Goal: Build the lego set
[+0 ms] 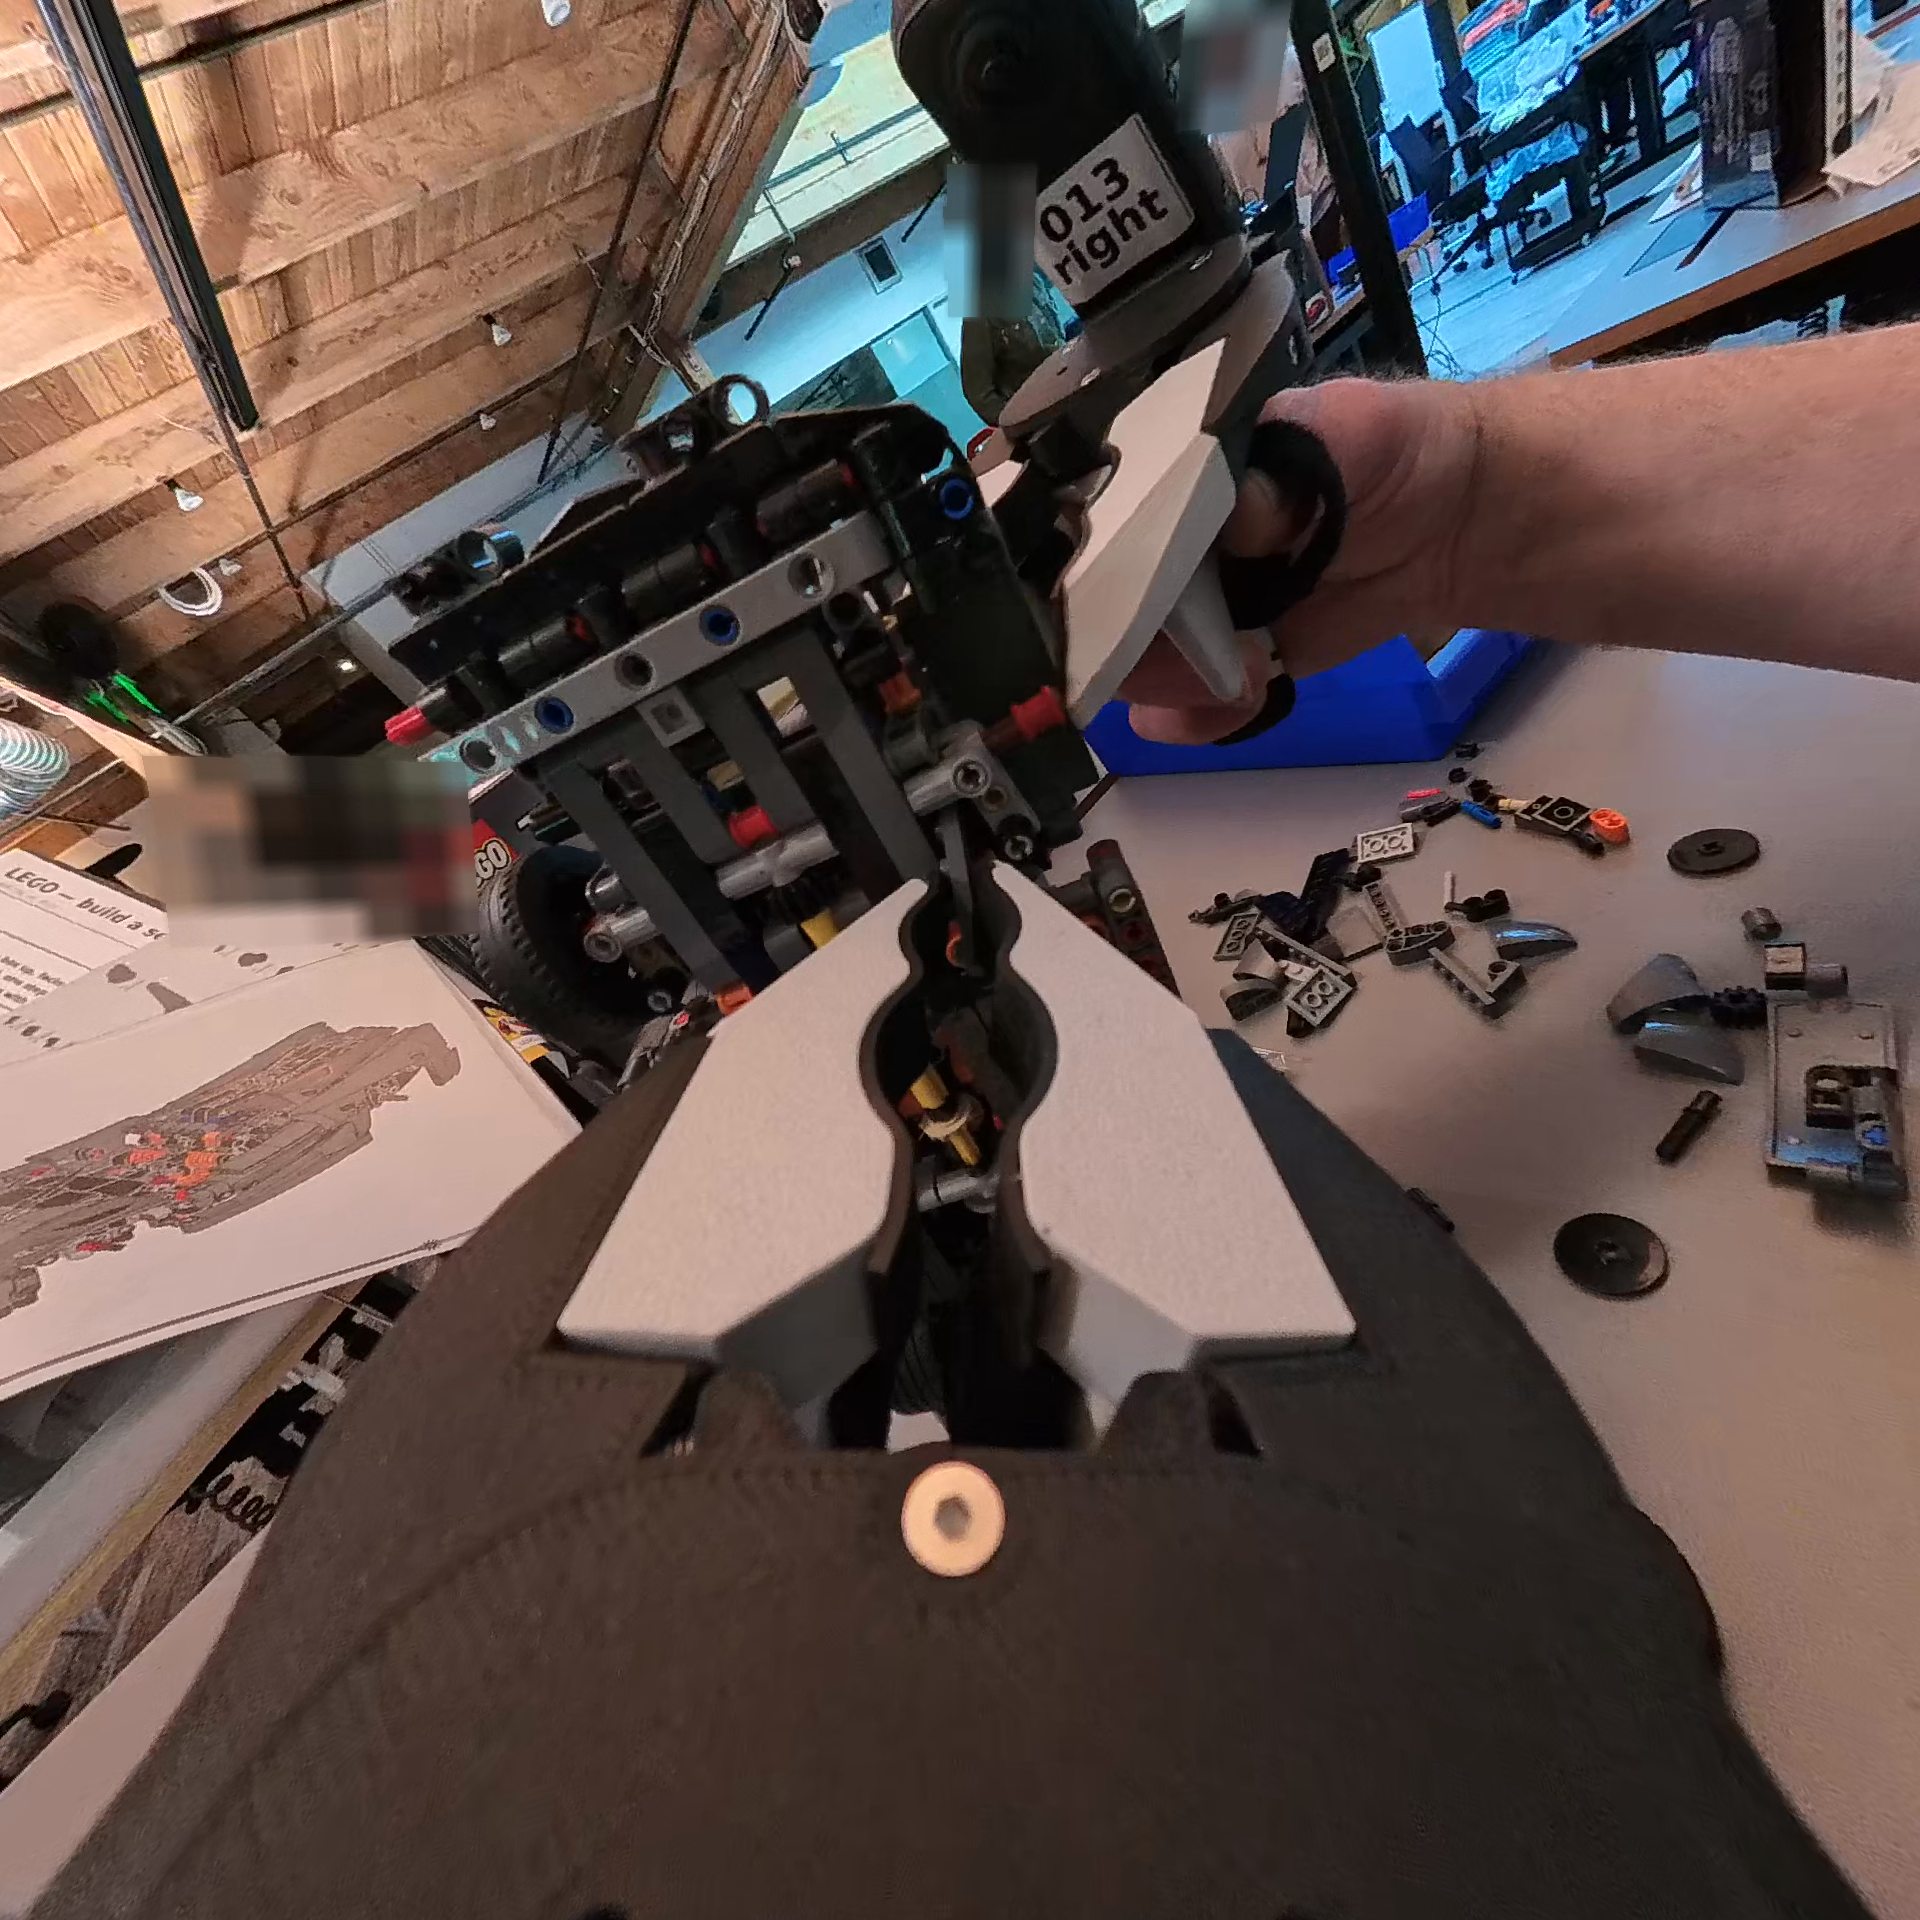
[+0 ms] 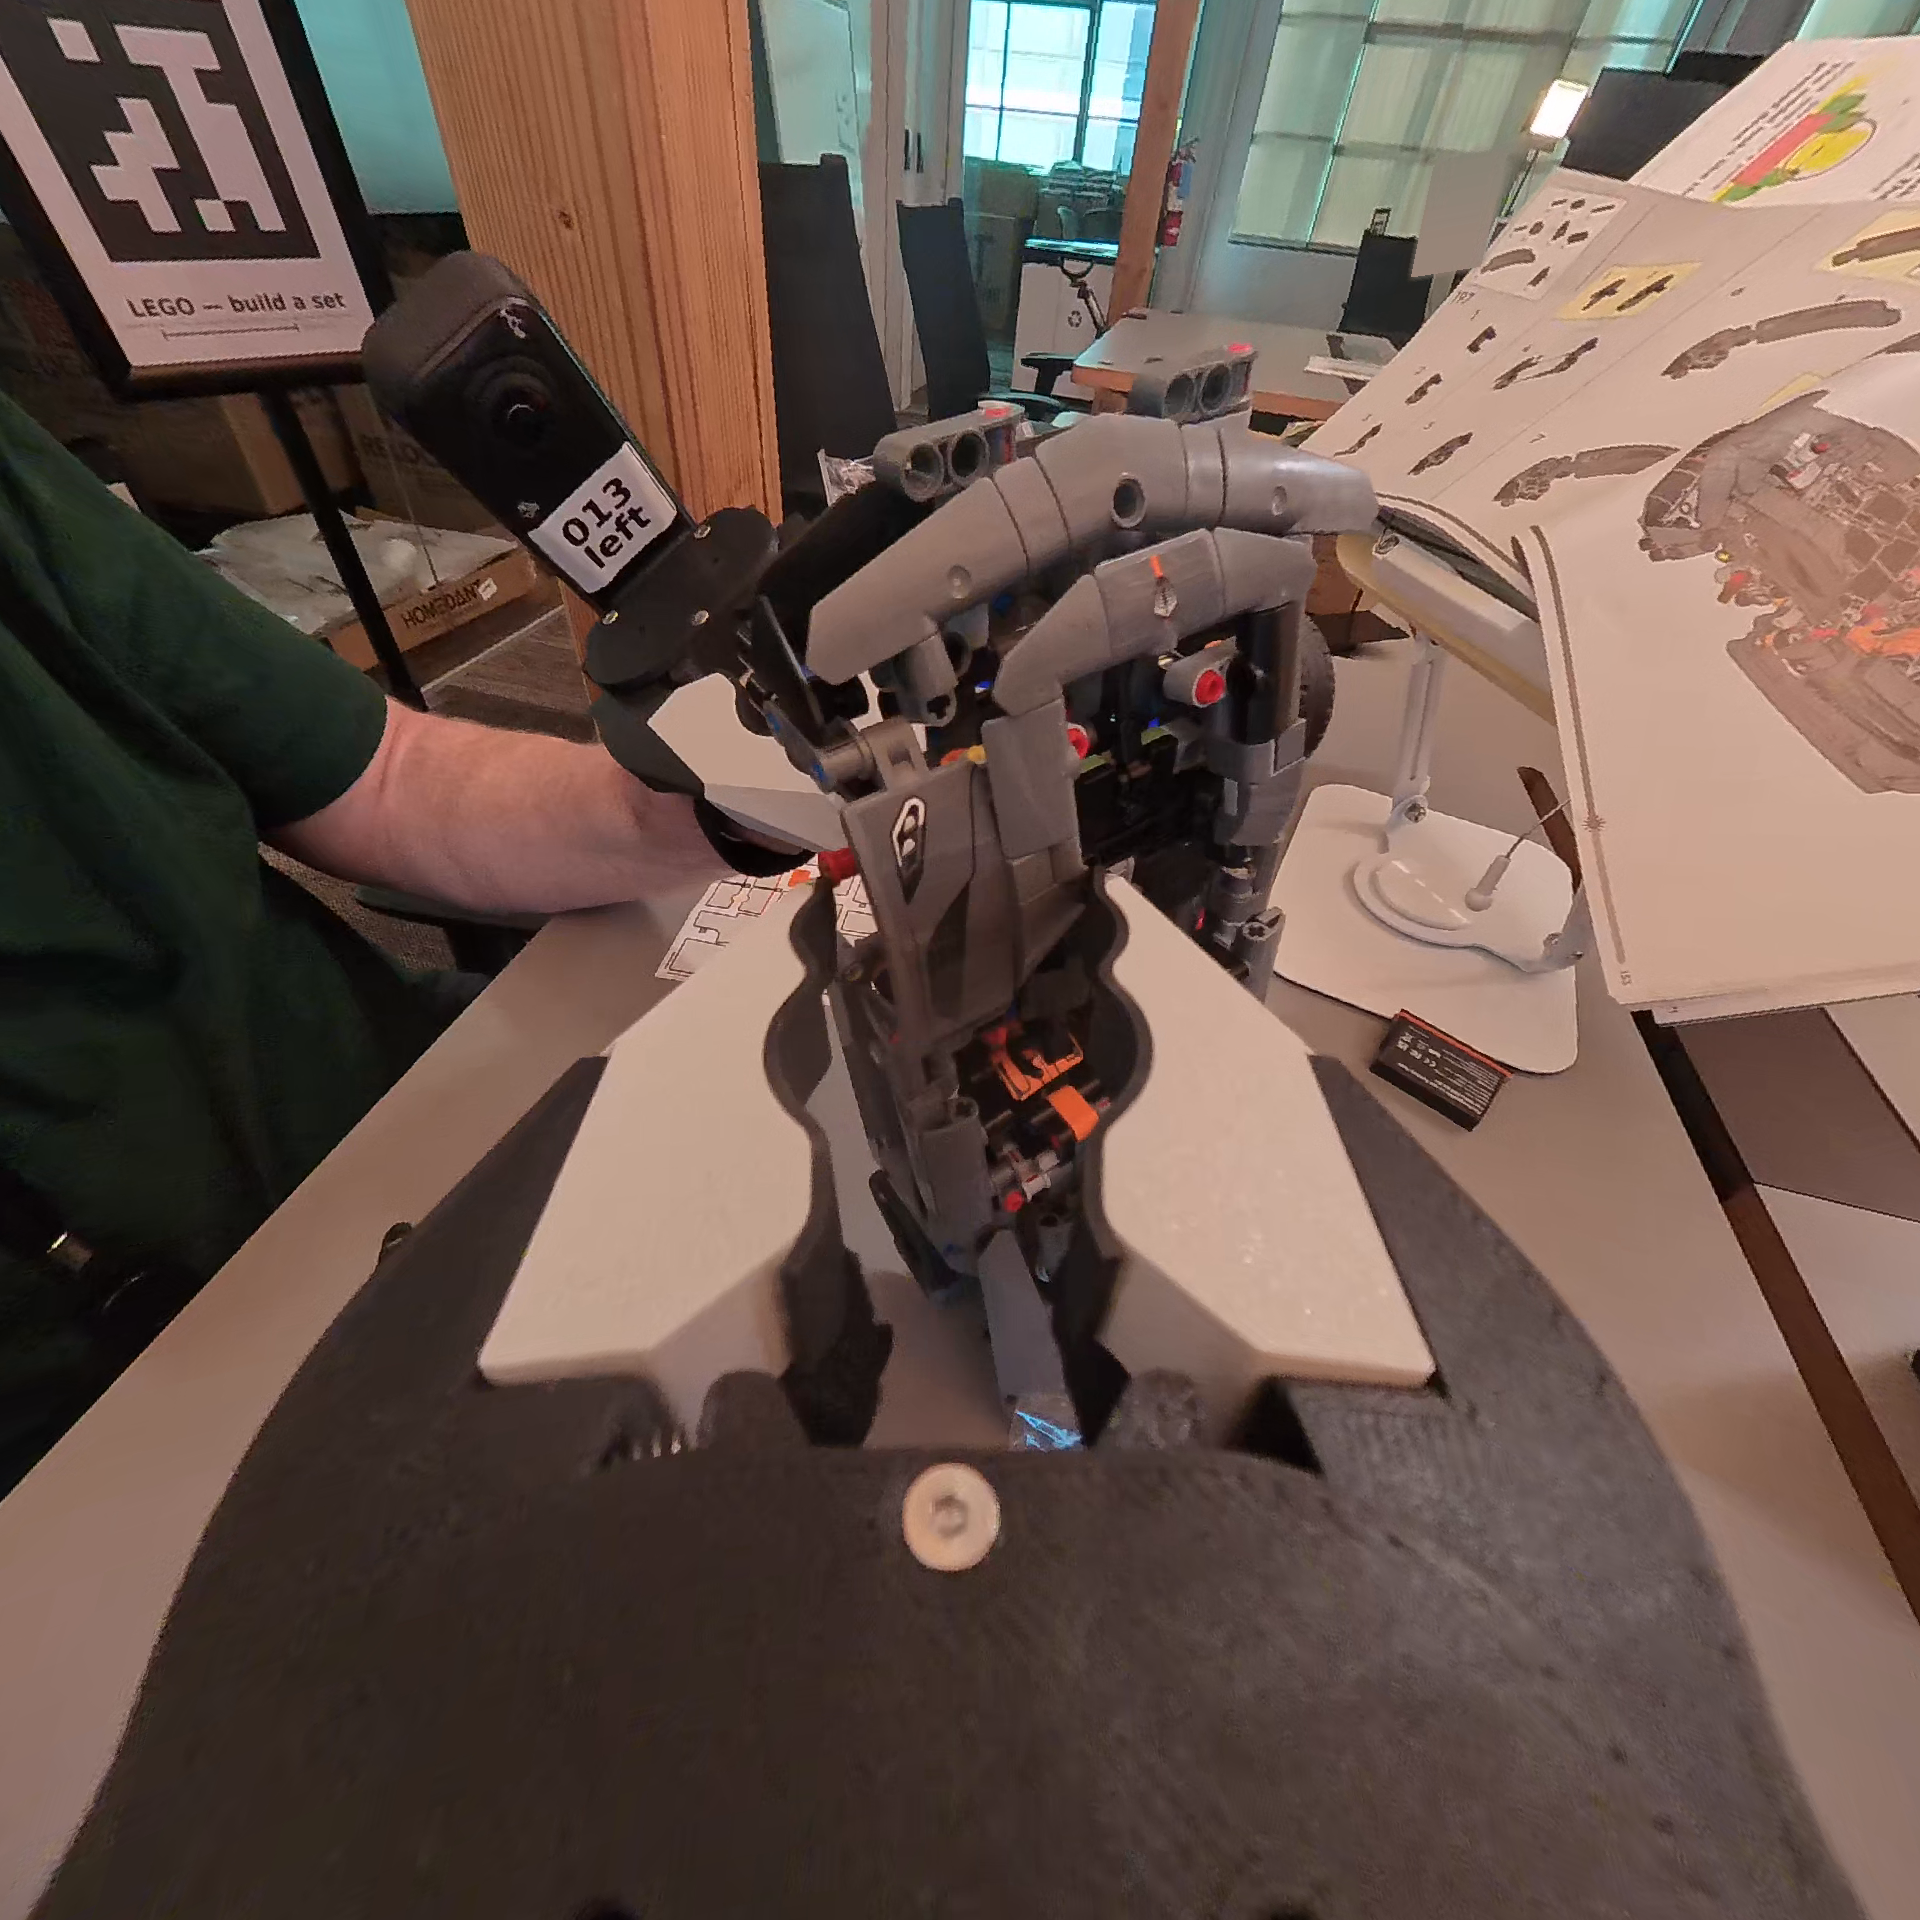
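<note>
A half-built grey and black Lego car model [image 1: 707,644] is held upright above the table between both grippers. My left gripper [image 1: 961,883] is shut on a thin black beam at the model's lower end. In the right wrist view, my right gripper [image 2: 966,894] is closed around the grey body panels of the model [image 2: 1091,540]. The right gripper also shows in the left wrist view [image 1: 1153,561], on the model's far right side. The left gripper shows in the right wrist view [image 2: 769,769], gripping the model's left edge. A hand holds each gripper.
Several loose Lego pieces [image 1: 1382,935], a grey panel sub-assembly [image 1: 1834,1101] and two black discs [image 1: 1610,1254] lie on the grey table [image 1: 1558,1455]. A blue bin [image 1: 1351,707] stands behind. An open instruction booklet [image 2: 1714,623] rests on a white stand [image 2: 1455,914]. A small black box [image 2: 1439,1068] lies nearby. Only a small space, under 4 cm, lies between the two pairs of fingers.
</note>
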The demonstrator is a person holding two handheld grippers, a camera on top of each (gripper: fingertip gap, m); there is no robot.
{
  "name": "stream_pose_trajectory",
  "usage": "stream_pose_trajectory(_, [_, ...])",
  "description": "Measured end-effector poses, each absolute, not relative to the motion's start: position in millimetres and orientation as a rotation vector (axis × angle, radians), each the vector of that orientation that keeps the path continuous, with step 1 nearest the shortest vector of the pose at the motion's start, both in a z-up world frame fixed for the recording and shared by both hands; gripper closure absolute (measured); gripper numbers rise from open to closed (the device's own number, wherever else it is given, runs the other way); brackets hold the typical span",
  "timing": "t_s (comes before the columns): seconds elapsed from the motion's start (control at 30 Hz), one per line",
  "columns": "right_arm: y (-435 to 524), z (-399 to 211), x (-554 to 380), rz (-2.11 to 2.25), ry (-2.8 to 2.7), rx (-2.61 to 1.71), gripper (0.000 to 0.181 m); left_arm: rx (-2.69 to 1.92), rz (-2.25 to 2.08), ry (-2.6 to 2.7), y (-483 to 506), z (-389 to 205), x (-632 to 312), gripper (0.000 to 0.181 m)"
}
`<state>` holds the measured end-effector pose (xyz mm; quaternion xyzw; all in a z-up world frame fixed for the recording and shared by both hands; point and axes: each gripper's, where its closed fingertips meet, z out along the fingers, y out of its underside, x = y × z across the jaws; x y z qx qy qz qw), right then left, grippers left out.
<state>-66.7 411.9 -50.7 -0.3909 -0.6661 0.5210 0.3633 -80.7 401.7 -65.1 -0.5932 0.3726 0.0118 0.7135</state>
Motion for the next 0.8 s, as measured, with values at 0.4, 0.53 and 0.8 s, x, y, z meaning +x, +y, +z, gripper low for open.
stream_pose_trajectory(0.4, [411.8, -50.4, -66.8, 1.336, -1.713, -1.003, 0.136, -1.312, 0.020, 0.828, 401.4, -64.9, -79.7, 0.179])
stream_pose_trajectory(0.53, [412.4, -50.2, -66.9, 1.337, -1.710, -1.003, 0.138, -1.310, 0.021, 0.834, 401.1, -64.9, -78.6, 0.179])
stream_pose_trajectory(0.8, [413.0, -49.8, -67.0, 1.339, -1.703, -1.003, 0.140, -1.307, 0.027, 0.836, 401.3, -64.5, -77.3, 0.179])
